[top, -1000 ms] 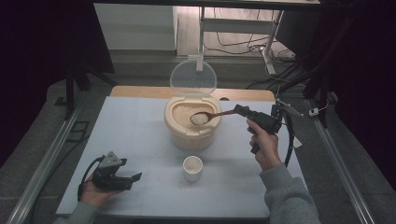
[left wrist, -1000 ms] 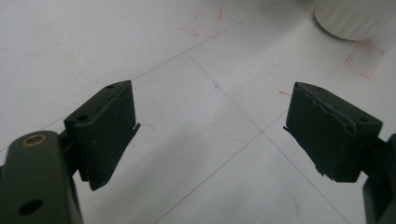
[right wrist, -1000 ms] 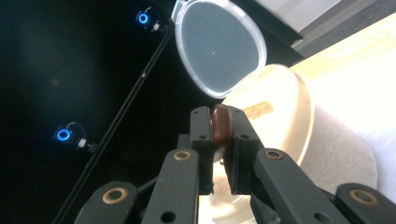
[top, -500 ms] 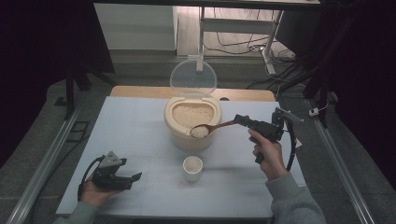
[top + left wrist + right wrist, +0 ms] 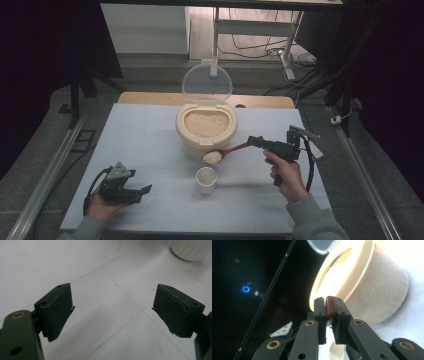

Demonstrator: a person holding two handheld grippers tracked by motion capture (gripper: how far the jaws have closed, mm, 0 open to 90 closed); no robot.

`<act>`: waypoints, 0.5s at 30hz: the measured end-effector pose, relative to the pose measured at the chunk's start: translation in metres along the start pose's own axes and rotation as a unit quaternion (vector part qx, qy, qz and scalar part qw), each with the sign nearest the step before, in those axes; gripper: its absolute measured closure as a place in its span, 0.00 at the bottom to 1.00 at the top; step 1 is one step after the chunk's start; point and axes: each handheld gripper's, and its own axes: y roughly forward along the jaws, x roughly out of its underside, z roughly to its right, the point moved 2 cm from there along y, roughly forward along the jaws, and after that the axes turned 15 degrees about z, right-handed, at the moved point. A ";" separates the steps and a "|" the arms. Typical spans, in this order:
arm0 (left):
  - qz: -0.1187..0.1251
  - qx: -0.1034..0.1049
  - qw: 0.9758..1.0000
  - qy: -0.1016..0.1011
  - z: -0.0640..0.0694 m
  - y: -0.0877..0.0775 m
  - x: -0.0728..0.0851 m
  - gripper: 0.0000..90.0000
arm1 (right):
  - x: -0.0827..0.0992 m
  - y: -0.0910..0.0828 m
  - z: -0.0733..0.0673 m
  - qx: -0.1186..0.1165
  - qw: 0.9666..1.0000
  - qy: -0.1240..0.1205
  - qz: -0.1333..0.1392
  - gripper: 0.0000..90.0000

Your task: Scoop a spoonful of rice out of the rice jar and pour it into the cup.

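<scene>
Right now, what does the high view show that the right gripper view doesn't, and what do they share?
High view alone: the spoon's bowl heaped with rice above the small white cup, the rice surface inside the container, and the left claw resting open on the table.

Right gripper view alone: the jaws pressed tight on the brown spoon handle, seen end-on, and a blue ring light in the dark.

Both: the beige container, its clear lid raised, and the right claw.

A brown spoon of white rice, beige container, white cup, black tools.
</scene>
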 end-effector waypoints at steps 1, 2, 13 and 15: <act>0.000 0.000 1.000 0.000 0.000 0.000 0.000 0.18 | 0.001 0.000 0.001 0.003 1.000 -0.001 -0.005 0.92; 0.000 0.001 1.000 0.000 0.000 0.000 0.000 0.17 | 0.003 0.001 0.003 0.005 1.000 -0.001 -0.007 0.92; 0.000 0.001 1.000 0.000 0.000 0.000 0.000 0.17 | 0.012 0.006 0.008 0.028 0.999 -0.019 -0.034 0.92; 0.000 0.001 1.000 0.000 0.000 0.000 0.000 0.17 | 0.013 0.007 0.009 0.035 0.998 -0.024 -0.039 0.92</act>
